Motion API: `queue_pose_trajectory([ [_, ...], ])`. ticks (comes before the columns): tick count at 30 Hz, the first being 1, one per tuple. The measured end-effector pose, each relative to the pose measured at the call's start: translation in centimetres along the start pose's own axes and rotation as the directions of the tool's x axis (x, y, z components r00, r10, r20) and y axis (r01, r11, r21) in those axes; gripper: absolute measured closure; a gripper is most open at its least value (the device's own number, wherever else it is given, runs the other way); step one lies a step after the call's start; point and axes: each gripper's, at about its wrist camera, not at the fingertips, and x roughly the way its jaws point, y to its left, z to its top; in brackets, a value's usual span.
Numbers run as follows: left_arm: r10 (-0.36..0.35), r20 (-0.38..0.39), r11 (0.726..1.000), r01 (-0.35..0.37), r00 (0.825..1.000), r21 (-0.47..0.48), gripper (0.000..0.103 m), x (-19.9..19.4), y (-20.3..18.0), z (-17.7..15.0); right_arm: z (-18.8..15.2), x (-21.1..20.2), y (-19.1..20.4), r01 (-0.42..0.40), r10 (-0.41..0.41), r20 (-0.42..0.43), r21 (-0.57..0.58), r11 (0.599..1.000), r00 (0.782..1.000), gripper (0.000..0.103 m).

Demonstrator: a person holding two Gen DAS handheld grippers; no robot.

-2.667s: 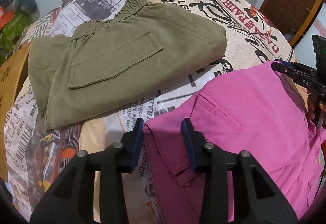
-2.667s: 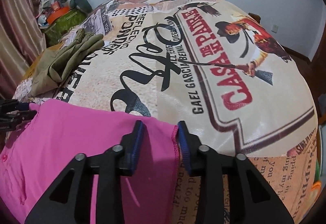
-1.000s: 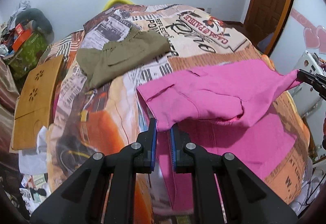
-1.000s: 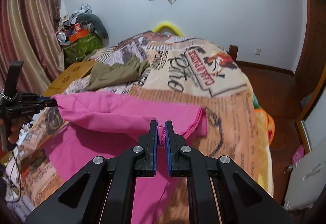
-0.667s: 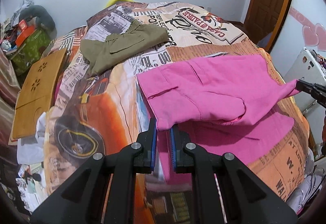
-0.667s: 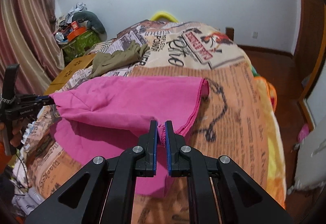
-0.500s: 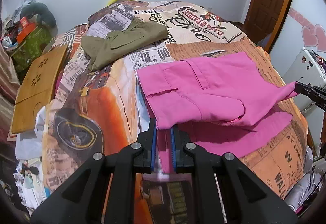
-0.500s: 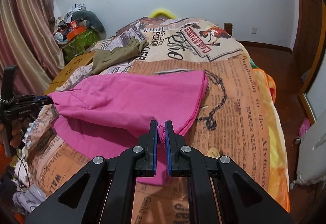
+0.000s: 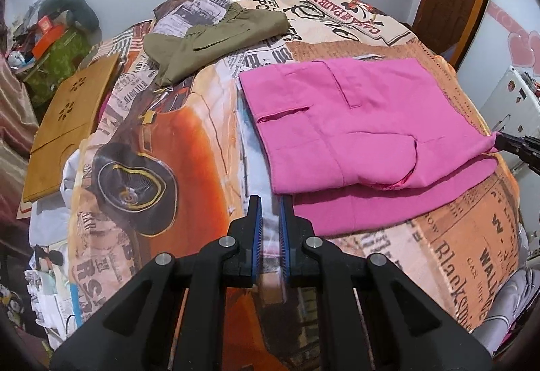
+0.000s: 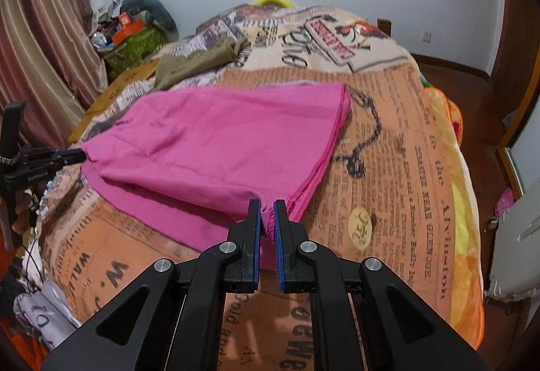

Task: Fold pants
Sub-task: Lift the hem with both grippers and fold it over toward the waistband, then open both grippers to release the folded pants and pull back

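Note:
The pink pants (image 9: 354, 131) lie folded over on the printed bedspread (image 9: 189, 141), waistband half on top of the legs. My left gripper (image 9: 269, 202) sits just off the fold's near corner with its jaws slightly apart and nothing between them. My right gripper (image 10: 267, 207) is shut on the hem of the pink pants (image 10: 216, 141) at their near right corner. It also shows at the right edge of the left wrist view (image 9: 499, 143), still pinching the cloth. The left gripper shows at the left in the right wrist view (image 10: 72, 155).
Folded olive pants (image 9: 219, 36) lie farther back on the bed. A wooden board (image 9: 67, 121) rests at the bed's left side. Clutter and a green box (image 10: 135, 40) stand by the curtain. A white appliance (image 9: 513, 101) stands on the right.
Both grippers carried the pink pants' top half over and lowered it onto the legs. The left gripper has let go of its corner and pulled back. The right still holds.

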Motion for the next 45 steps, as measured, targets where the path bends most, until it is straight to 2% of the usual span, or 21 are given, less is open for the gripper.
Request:
queue_pose_trajectory([
  [3, 0.013, 0.012, 1.000, -0.013, 1.000, 0.001, 0.093, -0.5, 0.2, 0.0, -0.7, 0.3, -0.3, 0.032, -0.032, -0.039, 0.001, 0.999, 0.999, 0.087],
  [5, 0.011, 0.016, 1.000, -0.011, 1.000, -0.005, 0.093, -0.9, 0.5, 0.1, -1.0, 0.2, -0.7, 0.046, -0.045, -0.055, 0.015, 0.999, 0.997, 0.074],
  [7, 0.012, 0.021, 1.000, -0.012, 1.000, -0.004, 0.093, -1.3, 0.6, 0.3, -1.3, -0.2, -1.3, 0.049, -0.047, -0.056, 0.041, 0.998, 0.997, 0.070],
  [9, 0.015, 0.028, 1.000, -0.015, 1.000, 0.011, 0.092, -1.8, 0.3, 0.6, -1.4, -0.8, -1.8, 0.049, -0.045, -0.052, 0.067, 0.997, 0.998, 0.070],
  [12, 0.009, 0.050, 0.999, -0.011, 0.999, 0.035, 0.082, -2.6, -0.5, 1.3, -0.8, -1.9, -1.5, 0.052, -0.050, -0.032, 0.062, 0.997, 0.998, 0.070],
  [14, -0.008, 0.070, 0.999, 0.004, 0.997, 0.054, 0.064, -3.2, -1.3, 1.7, -0.1, -2.5, -0.7, 0.044, -0.044, -0.012, 0.039, 0.998, 0.999, 0.070],
  [16, -0.024, 0.090, 0.997, 0.017, 0.996, 0.077, 0.057, -3.6, -2.4, 2.0, 0.5, -3.0, 0.4, 0.025, -0.025, 0.010, 0.007, 1.000, 1.000, 0.070],
  [21, -0.065, 0.069, 0.986, 0.054, 0.995, 0.159, 0.055, -3.3, -5.3, 2.4, 1.7, -2.5, 4.5, -0.026, 0.029, 0.021, -0.118, 0.993, 0.999, 0.064],
  [25, -0.073, 0.036, 0.975, 0.064, 0.997, 0.214, 0.050, -2.5, -7.3, 1.9, 1.4, -0.3, 7.4, -0.047, 0.046, -0.014, -0.211, 0.976, 0.999, 0.064],
  [28, -0.087, 0.007, 0.969, 0.083, 0.996, 0.234, 0.050, -1.7, -8.3, 1.5, 0.8, 1.4, 8.5, -0.072, 0.062, -0.050, -0.235, 0.969, 0.997, 0.064],
  [35, -0.118, -0.021, 0.959, 0.119, 0.993, 0.257, 0.049, -0.6, -9.7, 1.3, 0.6, 3.9, 9.1, -0.073, 0.046, -0.106, -0.270, 0.960, 0.993, 0.064],
  [43, -0.159, -0.054, 0.945, 0.168, 0.986, 0.280, 0.047, 0.6, -11.0, 1.8, 0.5, 4.4, 9.4, -0.086, 0.053, -0.113, -0.314, 0.946, 0.992, 0.064],
  [45, -0.167, -0.057, 0.941, 0.176, 0.984, 0.290, 0.047, 0.7, -11.4, 1.8, 0.6, 4.4, 9.3, -0.092, 0.063, -0.103, -0.307, 0.947, 0.993, 0.070],
])
